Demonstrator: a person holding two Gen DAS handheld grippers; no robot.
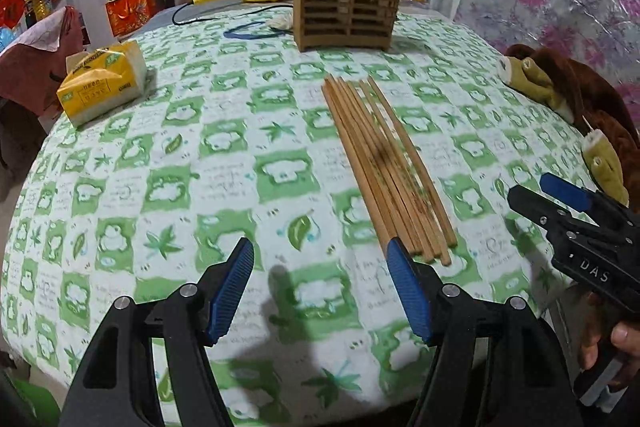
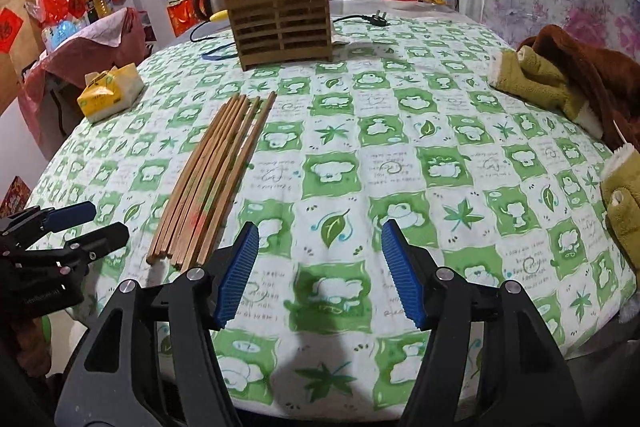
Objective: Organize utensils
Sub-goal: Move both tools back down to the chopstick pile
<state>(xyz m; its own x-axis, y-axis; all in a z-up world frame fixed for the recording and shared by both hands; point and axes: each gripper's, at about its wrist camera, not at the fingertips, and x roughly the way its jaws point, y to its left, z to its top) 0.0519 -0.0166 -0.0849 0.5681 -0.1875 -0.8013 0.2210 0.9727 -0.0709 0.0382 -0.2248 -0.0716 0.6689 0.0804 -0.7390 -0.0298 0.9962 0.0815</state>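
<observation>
A bundle of several wooden chopsticks point(image 1: 386, 167) lies flat on the green-and-white tablecloth point(image 1: 180, 187); it also shows in the right wrist view point(image 2: 216, 179). A brown slatted wooden holder point(image 1: 346, 11) stands upright at the far side with two chopsticks in it, and shows in the right wrist view too point(image 2: 282, 25). My left gripper point(image 1: 320, 267) is open and empty, its right pad just at the chopsticks' near ends. My right gripper point(image 2: 320, 251) is open and empty, to the right of the bundle. Each gripper shows in the other's view, the right point(image 1: 532, 193) and the left point(image 2: 106, 219).
A yellow tissue pack point(image 1: 102, 83) lies at the table's left edge. A brown and green plush garment point(image 2: 560, 79) lies along the right edge. A black power cord with plug point(image 2: 372, 19) and a blue band point(image 1: 248, 31) lie near the holder. Kitchen appliances stand behind.
</observation>
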